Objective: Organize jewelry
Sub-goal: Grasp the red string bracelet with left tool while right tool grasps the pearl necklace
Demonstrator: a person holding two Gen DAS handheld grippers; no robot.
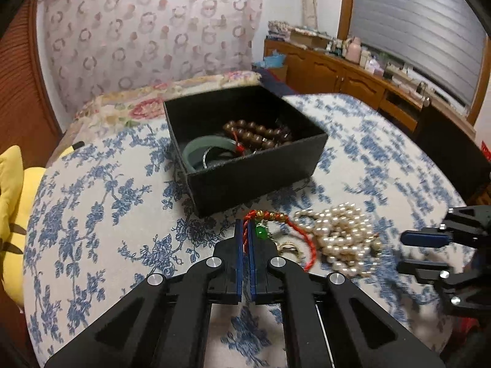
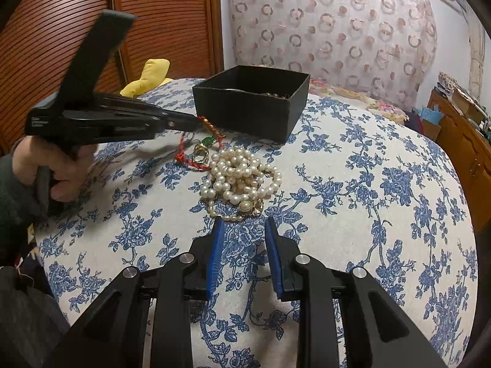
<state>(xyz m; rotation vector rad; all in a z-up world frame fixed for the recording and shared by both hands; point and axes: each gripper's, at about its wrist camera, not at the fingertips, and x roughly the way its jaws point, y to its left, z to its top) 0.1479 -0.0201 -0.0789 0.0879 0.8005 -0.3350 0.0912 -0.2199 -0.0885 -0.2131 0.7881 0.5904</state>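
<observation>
A black open box point(image 1: 254, 165) stands on the blue-flowered cloth; it holds brown wooden beads point(image 1: 254, 133) and a grey-green bangle point(image 1: 199, 150). It also shows in the right wrist view point(image 2: 245, 104). My left gripper point(image 1: 245, 224) is shut on a red cord bracelet point(image 1: 277, 216) with gold beads and a green stone point(image 1: 260, 232), just in front of the box; the bracelet also shows in the right wrist view point(image 2: 187, 156). A heap of pearl strands point(image 2: 242, 178) lies to its right. My right gripper point(image 2: 242, 224) is open, just short of the pearls.
A gold ring piece point(image 2: 201, 153) lies between the red cord and the pearls. A yellow plush toy point(image 1: 15, 208) sits at the cloth's left edge. A wooden sideboard point(image 1: 353, 76) with clutter stands far right. A patterned pillow point(image 1: 153, 30) is behind the box.
</observation>
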